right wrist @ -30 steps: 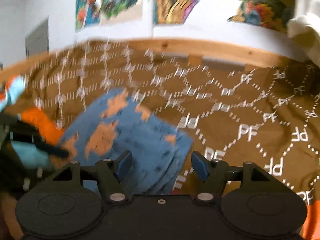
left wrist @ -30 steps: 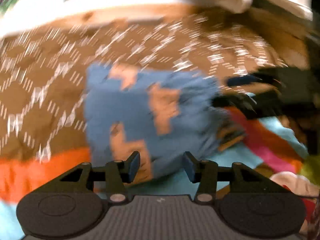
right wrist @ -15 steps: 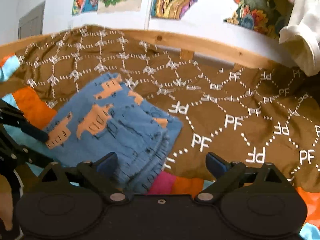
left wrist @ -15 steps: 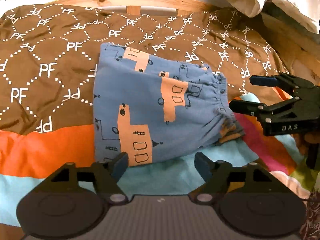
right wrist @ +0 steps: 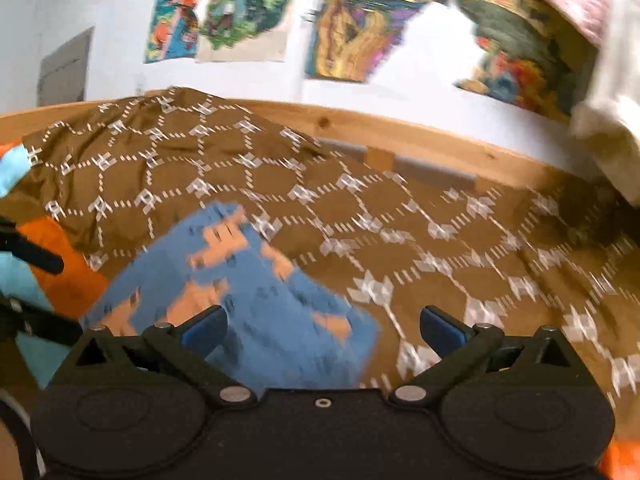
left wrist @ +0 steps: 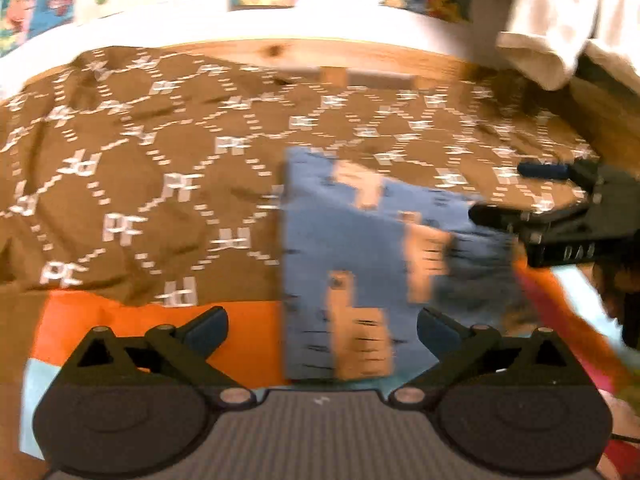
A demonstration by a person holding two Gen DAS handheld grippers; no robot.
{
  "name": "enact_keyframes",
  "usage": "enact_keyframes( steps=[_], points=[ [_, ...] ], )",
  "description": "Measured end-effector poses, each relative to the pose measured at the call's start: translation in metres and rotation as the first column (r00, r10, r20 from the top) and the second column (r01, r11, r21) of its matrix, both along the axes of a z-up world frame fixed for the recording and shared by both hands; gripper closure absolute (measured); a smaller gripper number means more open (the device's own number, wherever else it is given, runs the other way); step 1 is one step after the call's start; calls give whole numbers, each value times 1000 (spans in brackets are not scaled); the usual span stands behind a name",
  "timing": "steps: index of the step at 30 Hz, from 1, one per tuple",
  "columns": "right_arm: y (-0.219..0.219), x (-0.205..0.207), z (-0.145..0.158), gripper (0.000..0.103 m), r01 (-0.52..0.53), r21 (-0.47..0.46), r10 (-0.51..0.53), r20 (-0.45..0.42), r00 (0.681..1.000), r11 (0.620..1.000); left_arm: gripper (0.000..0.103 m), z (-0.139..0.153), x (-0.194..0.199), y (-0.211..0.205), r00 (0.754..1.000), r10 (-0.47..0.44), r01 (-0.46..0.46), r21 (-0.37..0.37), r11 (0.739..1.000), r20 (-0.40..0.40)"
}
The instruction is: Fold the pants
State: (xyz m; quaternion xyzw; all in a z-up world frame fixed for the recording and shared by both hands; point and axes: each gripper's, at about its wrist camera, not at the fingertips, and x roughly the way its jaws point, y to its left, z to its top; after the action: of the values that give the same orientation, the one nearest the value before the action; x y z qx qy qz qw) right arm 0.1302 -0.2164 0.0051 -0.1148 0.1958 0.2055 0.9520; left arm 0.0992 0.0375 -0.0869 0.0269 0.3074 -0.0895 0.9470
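The folded blue pants [left wrist: 360,264] with orange shapes lie flat on the brown patterned bedspread [left wrist: 160,184]. My left gripper [left wrist: 322,330] is open and empty, just before the near edge of the pants. My right gripper [right wrist: 322,330] is open and empty, over the pants' [right wrist: 256,304] waistband end. The right gripper also shows at the right of the left wrist view [left wrist: 560,216], open beside the pants. Both views are motion-blurred.
A wooden bed rail [right wrist: 420,140] runs along the back, with posters on the white wall [right wrist: 352,20] above. White cloth [left wrist: 560,20] hangs at the upper right. Orange and light blue bedding [left wrist: 120,320] lies at the near side.
Both grippers have opened wider and pulled back from the pants. The left view has swung left, so the pants sit more to the right. The pants lie still.
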Motion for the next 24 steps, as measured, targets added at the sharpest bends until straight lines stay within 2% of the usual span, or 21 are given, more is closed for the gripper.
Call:
enact_keyframes(
  steps=[3, 7, 8, 10, 11, 13, 15, 18, 22, 24],
  points=[
    [32, 30, 5, 1, -80, -33, 80, -7, 997, 996, 0, -10, 8, 13, 998, 44, -45, -20, 999, -36],
    [75, 62, 1, 1, -176, -119, 174, -30, 984, 977, 0, -30, 20, 20, 987, 64, -68, -25, 997, -144],
    [84, 69, -4, 1, -183, -164, 179, -39, 983, 969, 0, -35, 22, 20, 985, 63, -66, -12, 998, -158],
    [95, 85, -16, 1, -156, -263, 154, -25, 988, 952, 0, -40, 19, 16, 990, 43, -38, 39, 999, -137],
    [95, 91, -18, 1, -138, -284, 138, -17, 990, 949, 0, -41, 18, 12, 990, 34, -24, 73, 997, -134],
    [86, 104, -16, 1, -84, -254, 82, -20, 996, 964, 0, -43, 17, 7, 991, 22, -6, 119, 993, -135],
    [68, 110, -3, 1, -47, -148, 39, -52, 998, 988, 0, -42, 15, 7, 990, 13, 4, 118, 993, -137],
    [39, 101, 19, 1, -12, -25, 10, -72, 997, 1000, 0, -33, 11, 16, 989, 11, -7, 30, 1000, -146],
    [6, 68, 29, 1, -11, 47, 16, -108, 994, 999, 0, -17, 6, 31, 994, 21, -33, -120, 992, -106],
    [-3, 54, 26, 1, -13, 73, 22, -130, 991, 997, 0, -8, 14, 31, 997, 35, -46, -150, 988, -75]
  ],
)
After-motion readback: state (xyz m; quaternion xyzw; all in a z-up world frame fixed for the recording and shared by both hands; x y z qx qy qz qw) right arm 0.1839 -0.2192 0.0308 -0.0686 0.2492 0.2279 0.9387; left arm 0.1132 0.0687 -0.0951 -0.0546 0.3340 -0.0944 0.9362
